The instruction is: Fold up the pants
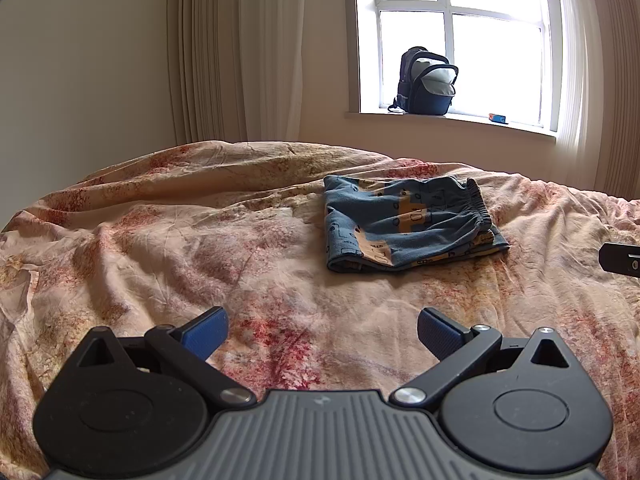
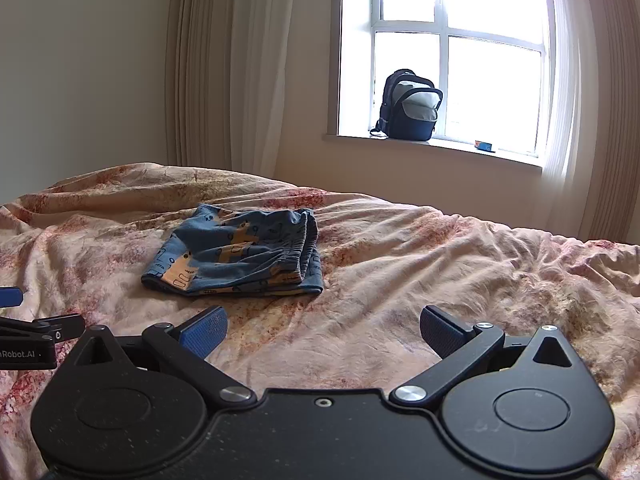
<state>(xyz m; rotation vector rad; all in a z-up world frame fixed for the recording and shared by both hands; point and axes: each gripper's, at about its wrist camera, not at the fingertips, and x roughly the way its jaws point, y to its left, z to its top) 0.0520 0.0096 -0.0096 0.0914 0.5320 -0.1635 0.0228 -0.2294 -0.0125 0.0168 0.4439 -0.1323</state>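
Blue patterned pants (image 1: 408, 224) lie folded into a small rectangle on the bed, elastic waistband toward the right. In the right wrist view the same pants (image 2: 240, 256) sit ahead and to the left. My left gripper (image 1: 322, 330) hovers open over bare bedspread, well short of the pants, nothing between its blue pads. My right gripper (image 2: 323, 330) is likewise open and empty, short of the pants and to their right. A black part of the right gripper (image 1: 620, 260) shows at the left view's right edge, and the left gripper (image 2: 28, 340) pokes into the right wrist view's left edge.
A wrinkled floral bedspread (image 1: 180, 248) covers the whole bed. Beyond it stand a wall with curtains (image 1: 240, 48) and a bright window, with a dark backpack (image 1: 426, 82) and a small blue item (image 1: 498, 119) on the sill.
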